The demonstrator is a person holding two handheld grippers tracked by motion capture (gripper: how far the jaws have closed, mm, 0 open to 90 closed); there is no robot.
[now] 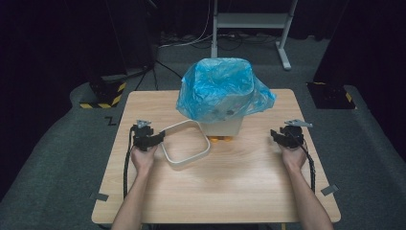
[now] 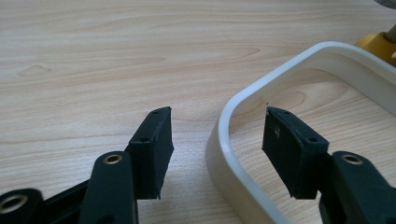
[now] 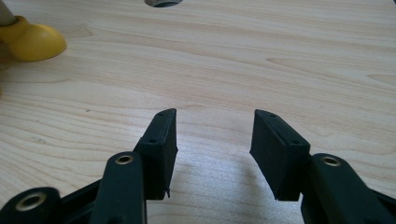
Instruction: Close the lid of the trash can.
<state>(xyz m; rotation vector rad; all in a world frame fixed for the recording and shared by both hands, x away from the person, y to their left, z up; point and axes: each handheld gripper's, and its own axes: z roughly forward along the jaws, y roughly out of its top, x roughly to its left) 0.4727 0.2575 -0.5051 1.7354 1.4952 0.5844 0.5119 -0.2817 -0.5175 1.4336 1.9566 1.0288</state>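
While the left gripper (image 2: pixel 217 133) straddles the white ring's (image 2: pixel 224 154) near corner, jaws apart and not clamped, the right gripper (image 3: pixel 212 140) gapes empty, well apart from the ring.

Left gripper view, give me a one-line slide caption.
Left tool open astride the rim of the white ring, one pad outside, one inside, on the wooden table.
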